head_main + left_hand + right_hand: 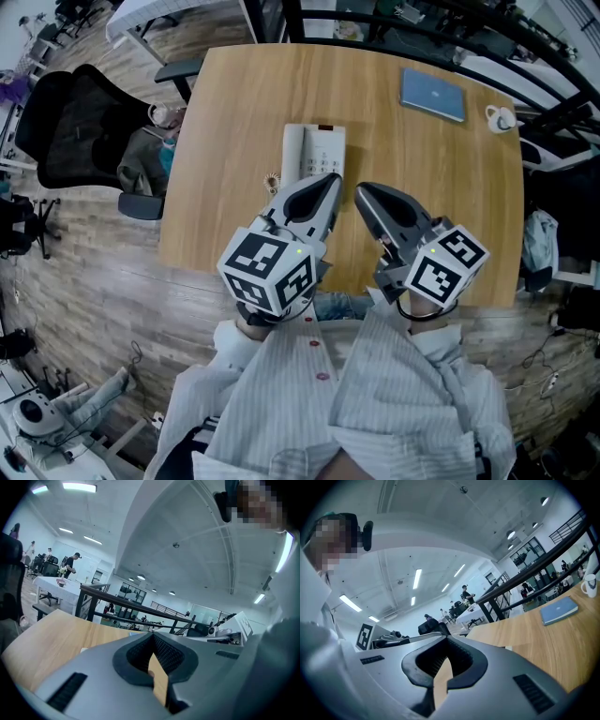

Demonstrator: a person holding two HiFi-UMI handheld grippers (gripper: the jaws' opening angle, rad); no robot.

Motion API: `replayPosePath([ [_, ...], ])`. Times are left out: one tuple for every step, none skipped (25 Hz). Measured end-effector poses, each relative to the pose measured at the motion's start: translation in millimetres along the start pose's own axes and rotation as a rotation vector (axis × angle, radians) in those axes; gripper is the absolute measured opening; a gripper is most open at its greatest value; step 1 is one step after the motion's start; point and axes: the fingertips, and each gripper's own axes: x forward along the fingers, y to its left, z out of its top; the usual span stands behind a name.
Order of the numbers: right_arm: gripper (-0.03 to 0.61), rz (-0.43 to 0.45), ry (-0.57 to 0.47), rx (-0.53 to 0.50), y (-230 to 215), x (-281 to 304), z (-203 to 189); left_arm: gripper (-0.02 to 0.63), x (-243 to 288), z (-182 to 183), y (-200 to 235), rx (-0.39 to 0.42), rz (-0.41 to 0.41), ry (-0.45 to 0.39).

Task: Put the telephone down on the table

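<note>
The white telephone [314, 150], its handset resting on the left side, lies flat on the wooden table [234, 103] near its middle. My left gripper [330, 180] hovers just short of the phone's near edge, jaws shut with nothing between them. Beside it, my right gripper [361, 192] is also shut and empty. Seen from the left gripper view, the left gripper [153, 639] shows its closed jaws with only tabletop beyond. The right gripper [446, 641] looks the same in its own view. Neither gripper touches the phone.
A blue notebook [432, 94] lies at the table's far right, with a white cup [499, 118] near the right edge; the notebook [560, 610] and the cup [589, 585] also show in the right gripper view. A black office chair [75, 131] stands left of the table. A small object [273, 181] lies left of the phone.
</note>
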Motion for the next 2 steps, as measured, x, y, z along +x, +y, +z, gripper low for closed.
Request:
replayPosePath([
  [0.034, -0.001, 0.001, 0.002, 0.0, 0.0, -0.1, 0.009, -0.2, -0.2, -0.1, 0.000, -0.001, 0.002],
  [0.034, -0.002, 0.001, 0.004, 0.0, 0.0, -0.2, 0.008, -0.3, -0.3, -0.3, 0.000, -0.001, 0.005],
])
